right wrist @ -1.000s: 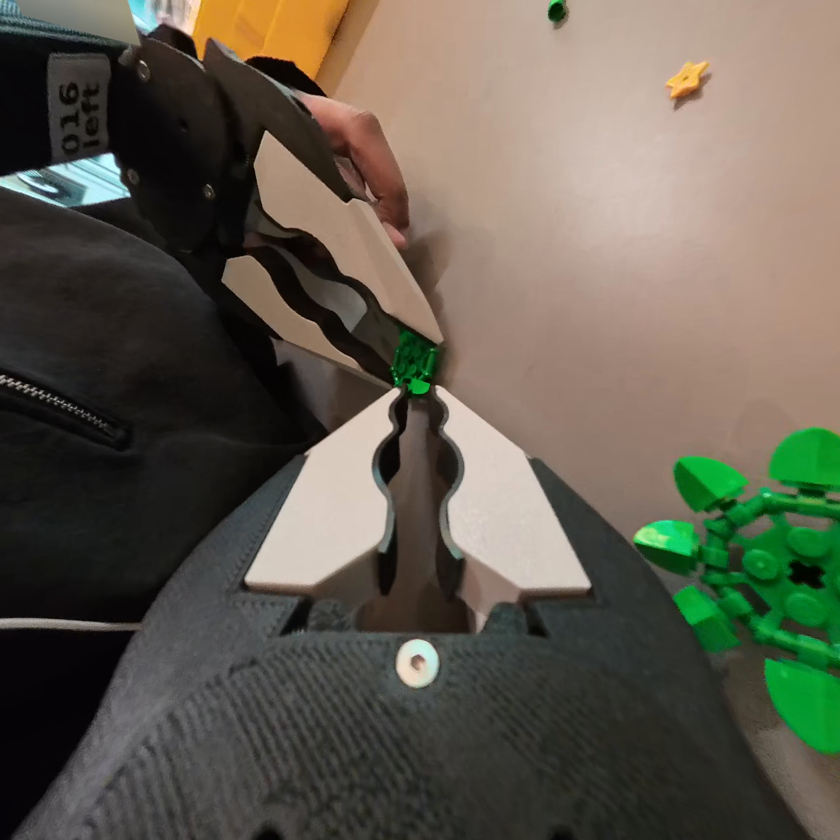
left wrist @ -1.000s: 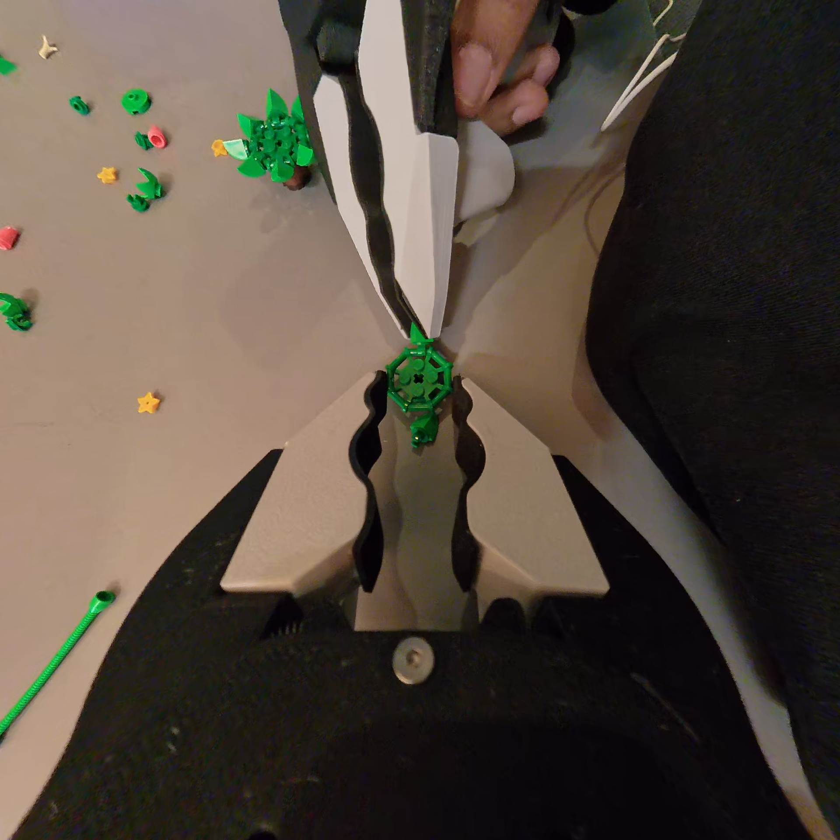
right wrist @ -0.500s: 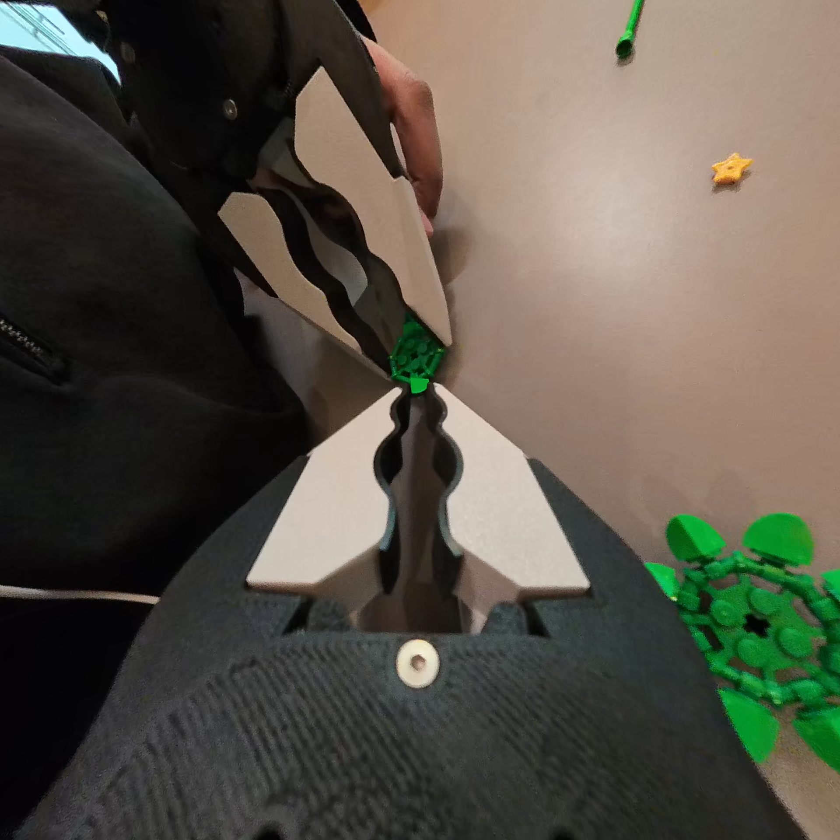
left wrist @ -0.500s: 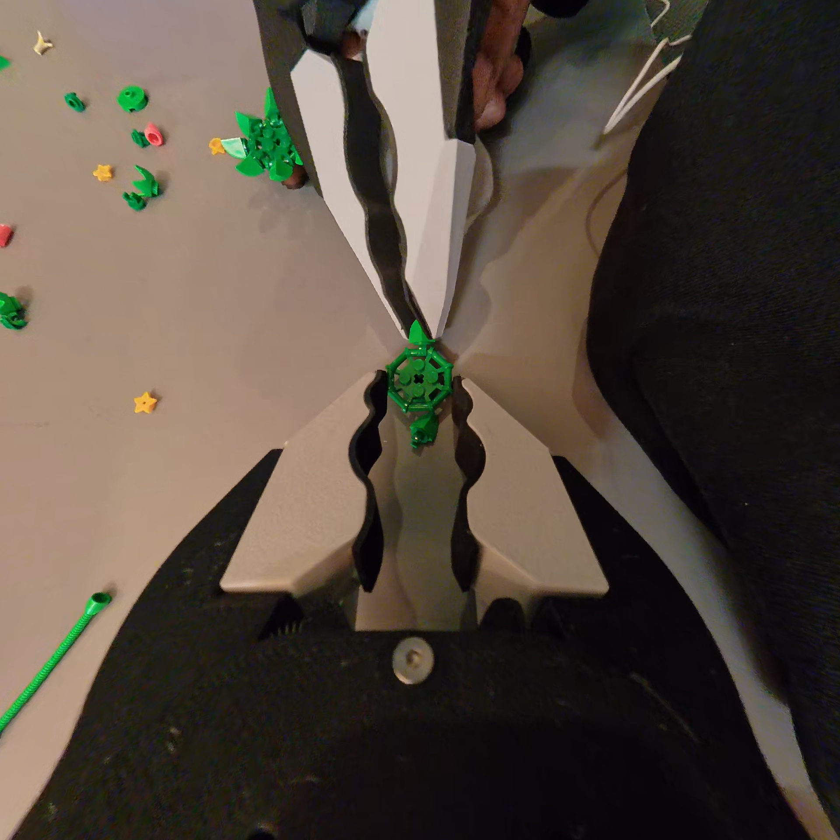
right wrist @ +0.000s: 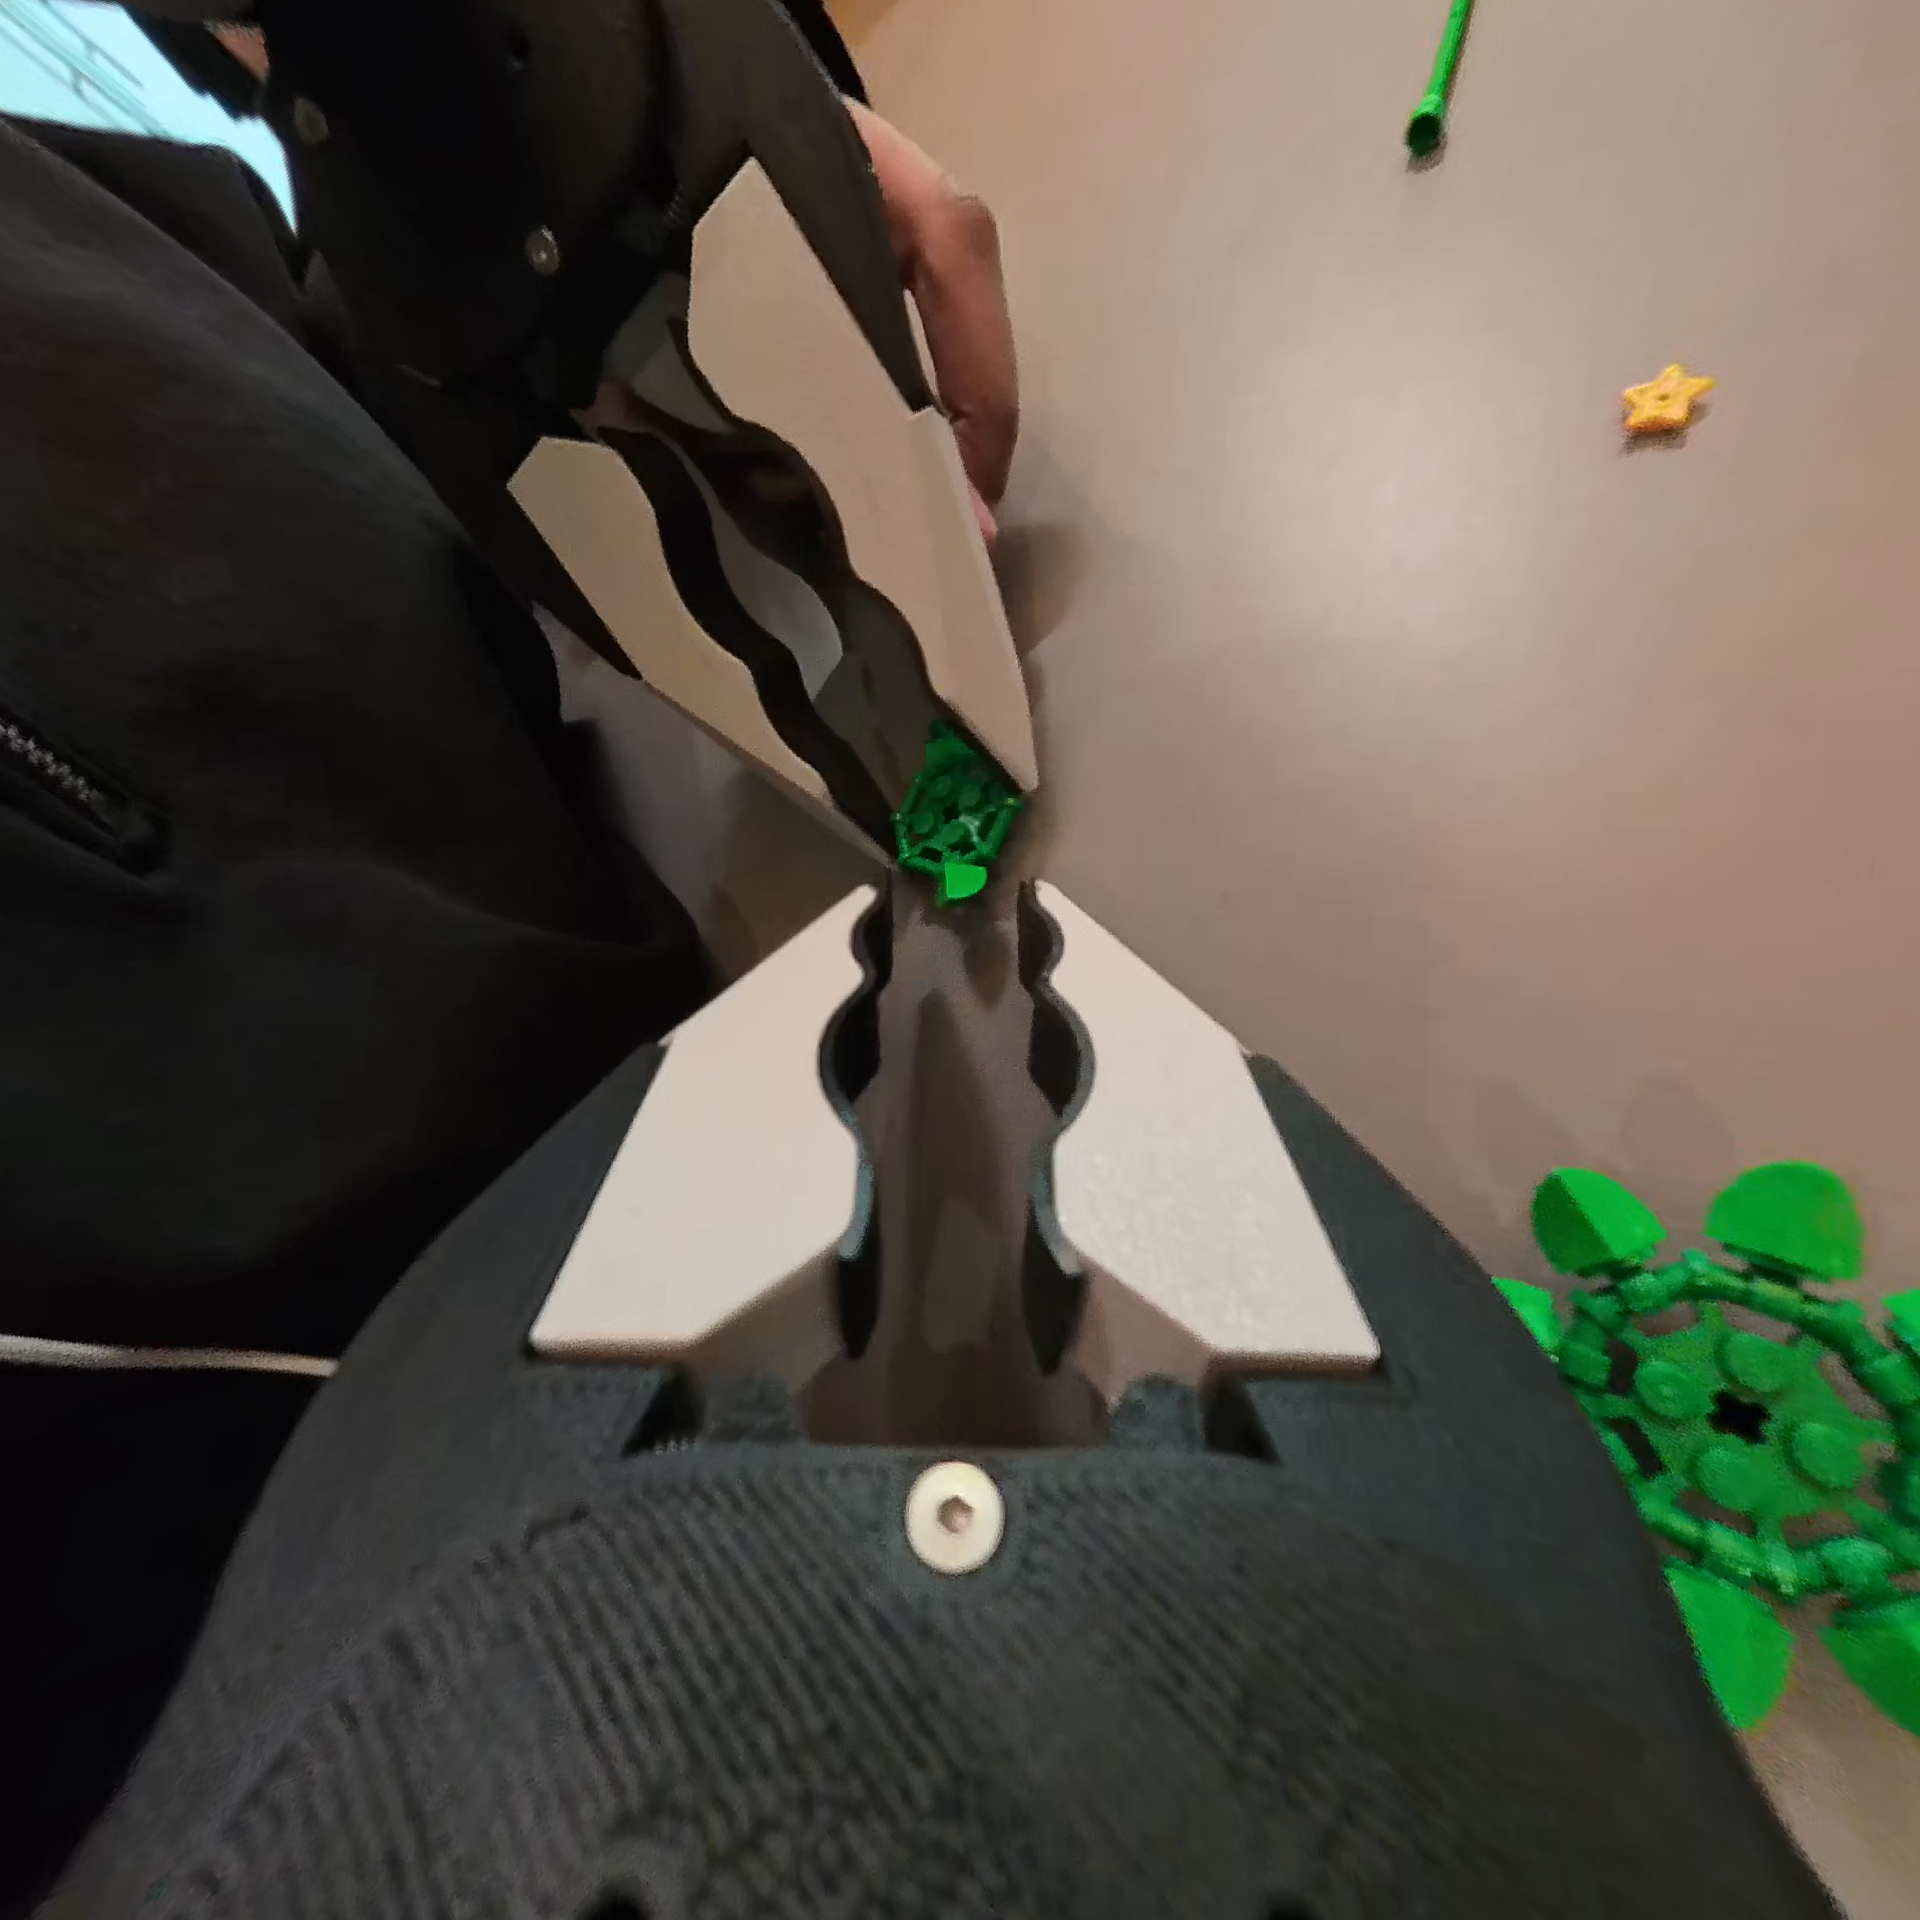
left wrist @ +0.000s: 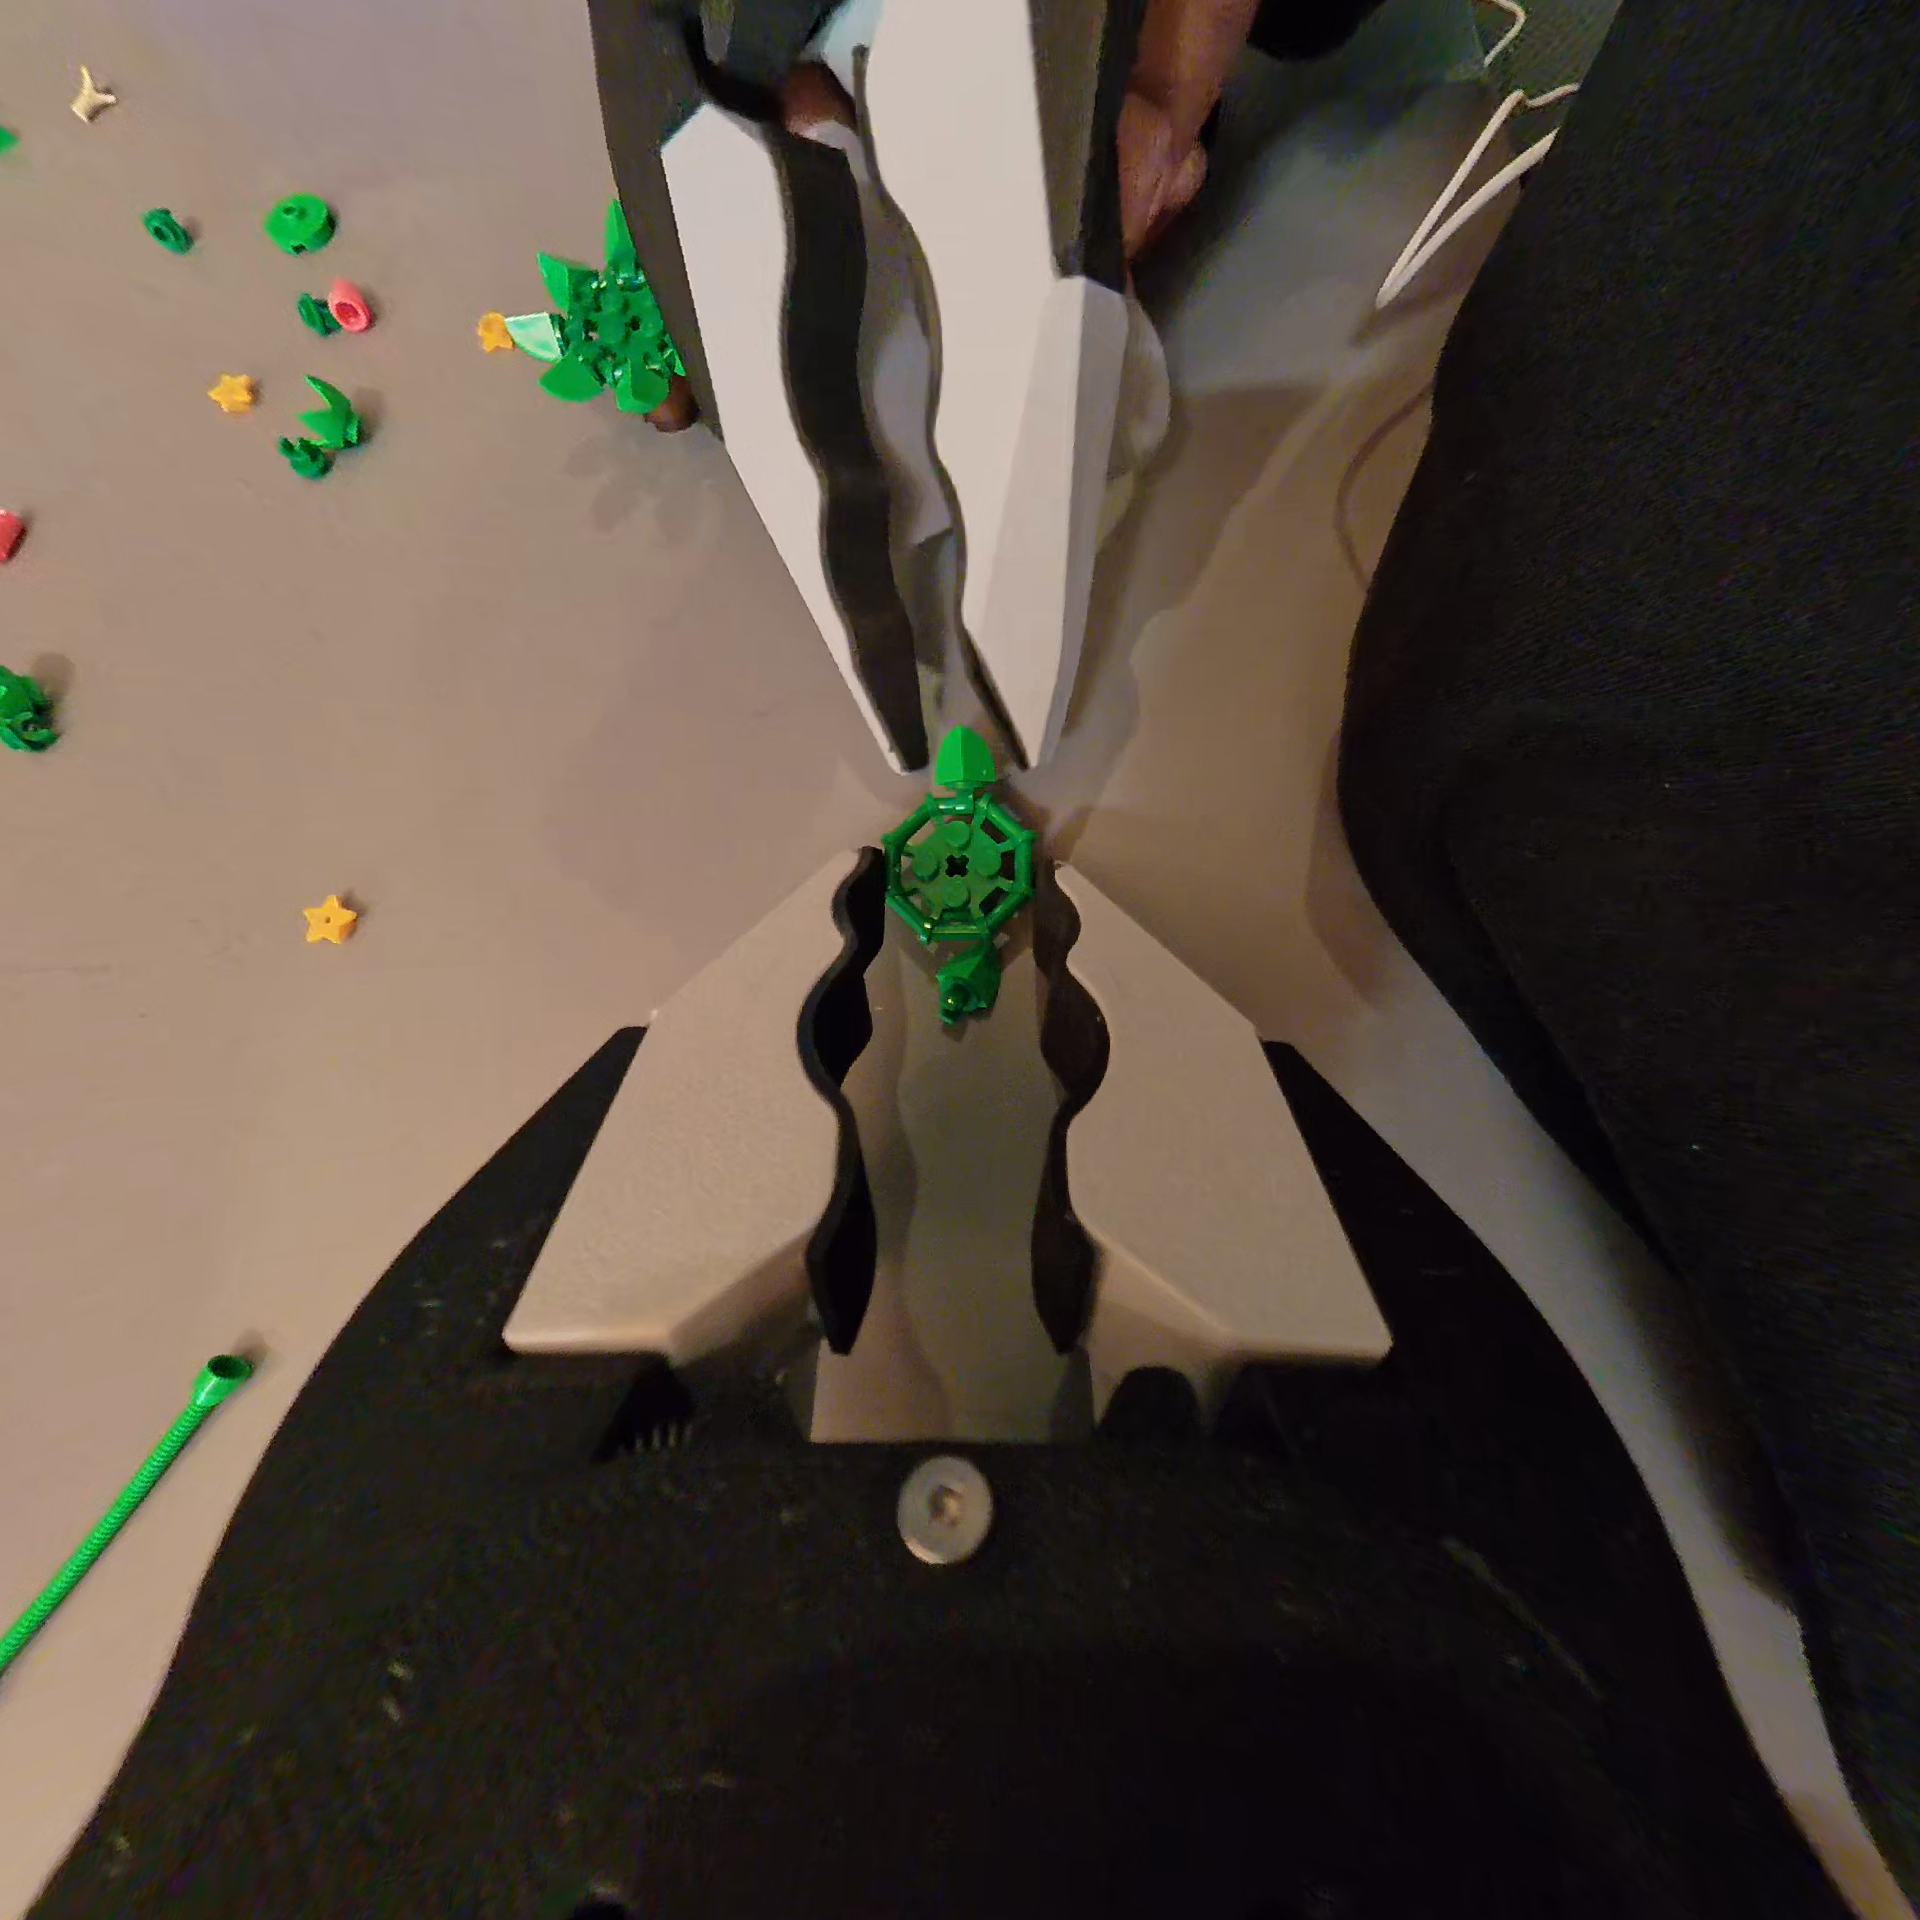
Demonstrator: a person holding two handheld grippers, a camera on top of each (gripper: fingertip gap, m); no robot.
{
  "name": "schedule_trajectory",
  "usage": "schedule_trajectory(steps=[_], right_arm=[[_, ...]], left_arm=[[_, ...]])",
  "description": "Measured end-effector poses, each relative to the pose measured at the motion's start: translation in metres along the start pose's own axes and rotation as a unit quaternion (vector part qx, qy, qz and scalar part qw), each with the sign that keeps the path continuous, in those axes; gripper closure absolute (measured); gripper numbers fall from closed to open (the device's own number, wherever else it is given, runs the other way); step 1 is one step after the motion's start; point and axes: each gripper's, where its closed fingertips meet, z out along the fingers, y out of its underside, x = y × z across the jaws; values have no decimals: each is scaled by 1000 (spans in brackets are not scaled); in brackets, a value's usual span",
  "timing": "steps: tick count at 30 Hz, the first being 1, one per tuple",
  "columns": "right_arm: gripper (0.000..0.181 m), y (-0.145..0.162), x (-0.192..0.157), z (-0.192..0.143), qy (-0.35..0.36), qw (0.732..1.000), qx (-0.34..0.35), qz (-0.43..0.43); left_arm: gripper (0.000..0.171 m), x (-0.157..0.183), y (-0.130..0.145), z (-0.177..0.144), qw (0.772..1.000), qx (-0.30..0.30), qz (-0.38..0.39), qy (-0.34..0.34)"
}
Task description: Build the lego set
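My left gripper [left wrist: 956, 862] is shut on a small green octagonal ring piece [left wrist: 958, 875], held above the grey table. A green leaf [left wrist: 962, 756] is clipped to the ring's far side and another small green piece [left wrist: 966, 987] to its near side. My right gripper [right wrist: 958, 894] meets it tip to tip. Its jaws stand slightly apart on either side of the leaf [right wrist: 961, 883], with a gap showing. In the right wrist view the left gripper [right wrist: 961, 816] comes down from the upper left with the ring [right wrist: 951, 810] between its tips.
A larger green leafy ring assembly [right wrist: 1745, 1434] lies on the table; it also shows in the left wrist view [left wrist: 608, 332]. A green flexible stem [left wrist: 114, 1507], yellow stars [left wrist: 330, 920] and small green and pink pieces [left wrist: 348, 307] are scattered on the left. A person's black clothing [left wrist: 1662, 727] fills the right. Less than 4 cm separates the two grippers' tips.
My right gripper's jaws have parted a little around the leaf they were pinching. My left gripper still holds the ring in the same place.
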Motion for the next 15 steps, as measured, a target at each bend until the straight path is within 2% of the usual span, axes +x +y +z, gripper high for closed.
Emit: schedule_trajectory(steps=[6,15], right_arm=[[169,-2,2,0,34,997,-4,-75],[173,1,1,1,56,987,-20,-148]], left_arm=[[144,0,0,0,1000,0,0,1],[144,0,0,0,1000,0,0,1]])
